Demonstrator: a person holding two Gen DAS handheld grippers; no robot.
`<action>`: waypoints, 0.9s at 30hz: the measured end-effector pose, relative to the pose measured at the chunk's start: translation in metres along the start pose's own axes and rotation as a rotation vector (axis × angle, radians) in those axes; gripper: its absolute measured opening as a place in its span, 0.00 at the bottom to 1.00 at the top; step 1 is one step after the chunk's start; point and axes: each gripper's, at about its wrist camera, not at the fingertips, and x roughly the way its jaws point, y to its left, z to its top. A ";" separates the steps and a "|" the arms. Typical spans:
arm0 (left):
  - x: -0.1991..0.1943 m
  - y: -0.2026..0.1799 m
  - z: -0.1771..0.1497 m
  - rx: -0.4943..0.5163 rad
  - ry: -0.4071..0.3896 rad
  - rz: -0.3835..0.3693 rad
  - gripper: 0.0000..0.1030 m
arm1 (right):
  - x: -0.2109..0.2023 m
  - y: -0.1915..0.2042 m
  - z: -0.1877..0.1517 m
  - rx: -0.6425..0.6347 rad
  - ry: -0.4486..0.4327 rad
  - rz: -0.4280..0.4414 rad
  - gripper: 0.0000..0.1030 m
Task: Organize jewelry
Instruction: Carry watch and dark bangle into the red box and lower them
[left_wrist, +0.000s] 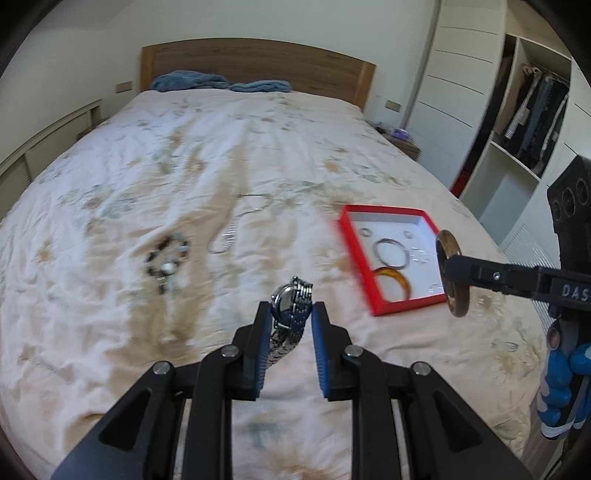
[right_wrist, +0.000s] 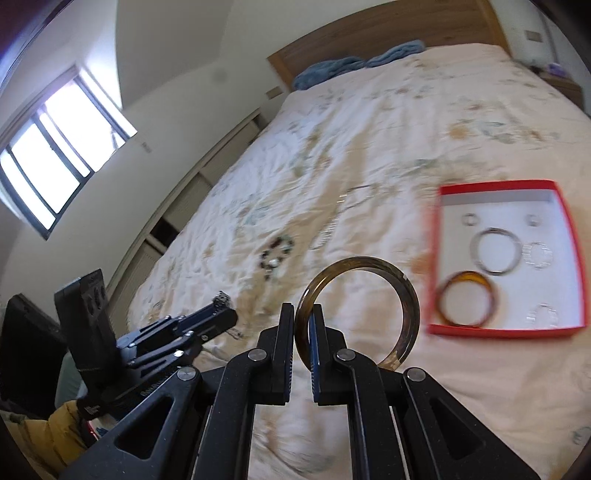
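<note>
My left gripper is shut on a silver metal watch and holds it above the bedspread; it also shows in the right wrist view. My right gripper is shut on a brown bangle, held upright above the bed; in the left wrist view the bangle hangs near the red box. The red box has a white floor and holds a silver bangle, an amber bangle, small rings and clear pieces. A beaded bracelet and a thin chain lie on the bed.
The bed has a cream floral cover with blue towels at the wooden headboard. A white wardrobe with hanging clothes stands right of the bed. A window is on the left wall.
</note>
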 end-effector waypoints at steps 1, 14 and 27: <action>0.005 -0.010 0.003 0.010 0.005 -0.012 0.19 | -0.004 -0.007 0.000 0.005 -0.003 -0.012 0.08; 0.139 -0.109 0.067 0.106 0.097 -0.095 0.19 | 0.004 -0.142 0.059 0.034 0.027 -0.182 0.08; 0.262 -0.132 0.079 0.097 0.209 -0.022 0.19 | 0.088 -0.221 0.109 -0.009 0.150 -0.255 0.08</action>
